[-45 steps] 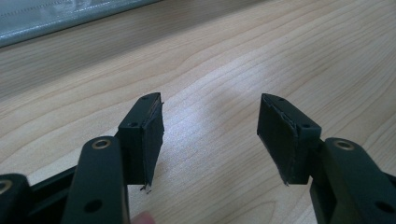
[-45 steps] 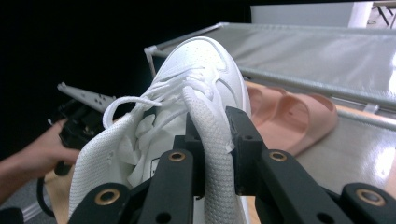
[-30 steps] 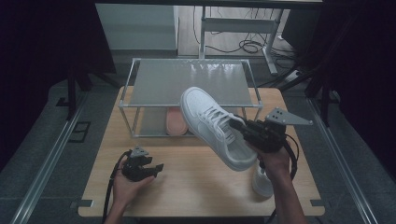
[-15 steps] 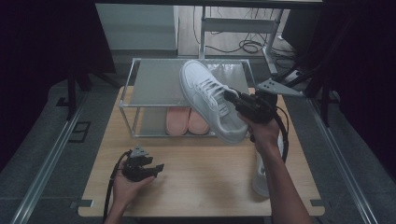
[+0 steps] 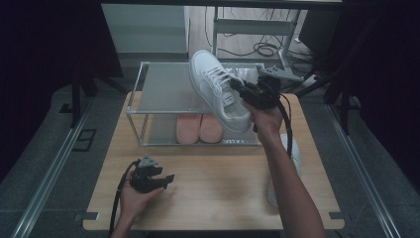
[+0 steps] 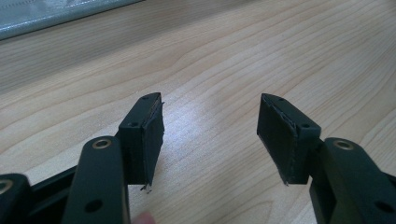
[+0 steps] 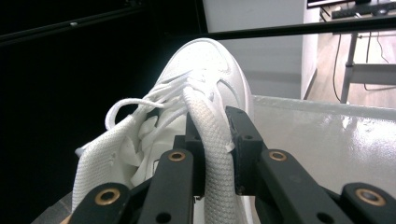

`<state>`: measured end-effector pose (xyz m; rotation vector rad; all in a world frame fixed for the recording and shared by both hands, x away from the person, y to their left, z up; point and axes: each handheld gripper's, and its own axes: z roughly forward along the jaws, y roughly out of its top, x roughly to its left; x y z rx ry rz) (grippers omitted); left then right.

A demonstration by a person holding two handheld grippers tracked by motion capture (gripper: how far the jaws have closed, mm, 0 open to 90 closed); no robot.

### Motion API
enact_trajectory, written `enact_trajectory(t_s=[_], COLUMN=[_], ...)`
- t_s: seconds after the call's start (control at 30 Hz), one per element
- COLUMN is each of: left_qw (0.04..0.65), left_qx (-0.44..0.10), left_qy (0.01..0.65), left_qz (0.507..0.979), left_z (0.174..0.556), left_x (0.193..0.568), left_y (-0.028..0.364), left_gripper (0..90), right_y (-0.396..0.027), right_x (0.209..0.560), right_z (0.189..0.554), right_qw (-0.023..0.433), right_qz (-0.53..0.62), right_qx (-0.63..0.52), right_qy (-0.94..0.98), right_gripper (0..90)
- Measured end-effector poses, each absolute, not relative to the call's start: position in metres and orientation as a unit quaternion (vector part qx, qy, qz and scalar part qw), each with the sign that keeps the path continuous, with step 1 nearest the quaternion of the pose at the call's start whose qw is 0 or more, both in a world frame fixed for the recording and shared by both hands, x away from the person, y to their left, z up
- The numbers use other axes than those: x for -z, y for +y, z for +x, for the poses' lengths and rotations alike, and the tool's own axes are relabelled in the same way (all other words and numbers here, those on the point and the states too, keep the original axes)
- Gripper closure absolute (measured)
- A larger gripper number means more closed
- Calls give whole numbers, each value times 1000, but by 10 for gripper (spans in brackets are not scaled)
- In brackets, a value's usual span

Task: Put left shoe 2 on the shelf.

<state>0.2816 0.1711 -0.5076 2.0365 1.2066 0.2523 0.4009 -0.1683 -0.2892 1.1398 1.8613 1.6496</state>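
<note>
Right gripper (image 5: 236,89) is clamped on the padded collar of a white lace-up leather sneaker (image 5: 218,89); in the right gripper view the two black jaws pinch that rim from either side, with the laces and toe extending away toward the top centre of the frame. Gripping at the collar leaves the sole free, which suits setting the shoe down flat.

In the high view the sneaker sits at upper centre, airborne and tilted, toe toward the top of the frame, over the frosted top shelf of a metal-framed two-tier shoe rack (image 5: 163,89). It does not appear to touch the shelf. The shoe lies to the left of the right gripper.

A pair of pink slippers (image 5: 199,127) occupies the lower tier, so the top shelf is the likely destination.

A second white sneaker (image 5: 292,158) lies on the light wooden table (image 5: 213,198) at lower right, partly hidden by the forearm.

Left gripper (image 5: 166,179) rests at lower left of the table, jaws apart and holding nothing.
</note>
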Motion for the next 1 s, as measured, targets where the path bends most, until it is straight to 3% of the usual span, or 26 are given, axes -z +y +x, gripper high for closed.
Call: enact_trajectory(t_s=[1.0], left_qw=[378], left_qx=[-91], left_qy=[468], left_qz=[794], left_z=[282], left_x=[507], left_y=[174], left_gripper=[416], right_y=[-116], right_x=[285], right_z=[487], right_qw=[195], right_qz=[494], right_qx=[-549], right_qy=[646], right_gripper=[807])
